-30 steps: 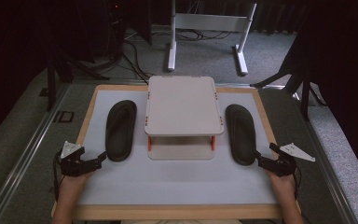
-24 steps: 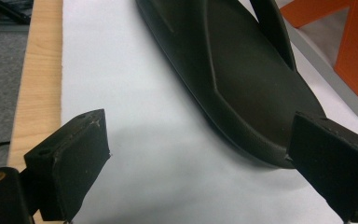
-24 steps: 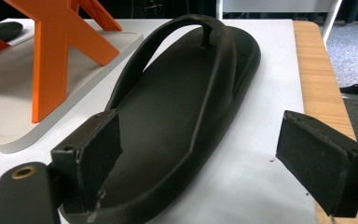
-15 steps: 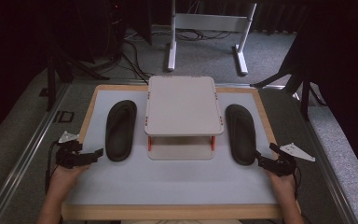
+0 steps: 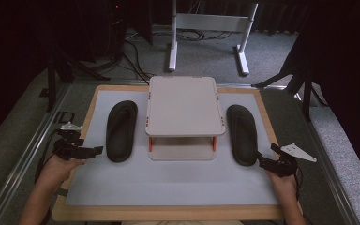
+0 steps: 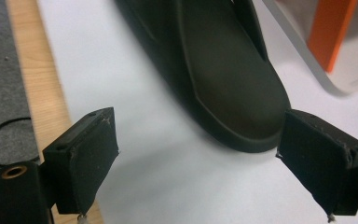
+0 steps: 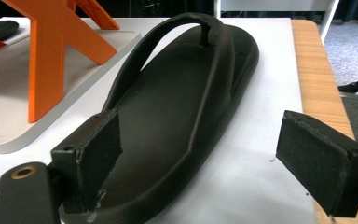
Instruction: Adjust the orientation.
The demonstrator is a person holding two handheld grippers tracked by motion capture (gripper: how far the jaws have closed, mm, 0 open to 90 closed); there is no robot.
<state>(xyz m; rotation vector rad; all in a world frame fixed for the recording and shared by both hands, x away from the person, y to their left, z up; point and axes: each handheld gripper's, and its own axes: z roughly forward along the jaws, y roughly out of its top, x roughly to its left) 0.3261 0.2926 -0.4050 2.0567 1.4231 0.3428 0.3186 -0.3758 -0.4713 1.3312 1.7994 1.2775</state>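
Now: left gripper (image 6: 198, 163) – jaws wide, just been closing slightly, nothing between; left sandal (image 6: 223, 70) heel just ahead | right gripper (image 7: 198, 163) – jaws wide; right sandal (image 7: 177, 121) heel by its left jaw, ungripped.

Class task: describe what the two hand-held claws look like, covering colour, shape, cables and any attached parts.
Both the left claw and the right claw are black, each with two blocky, flat-faced jaws whose edges look scuffed. Each carries a pale grey three-cornered plate on top and trails a thin black cable. A brass-coloured ring sits in the body beside one jaw. The forearms are bare, without sleeves.
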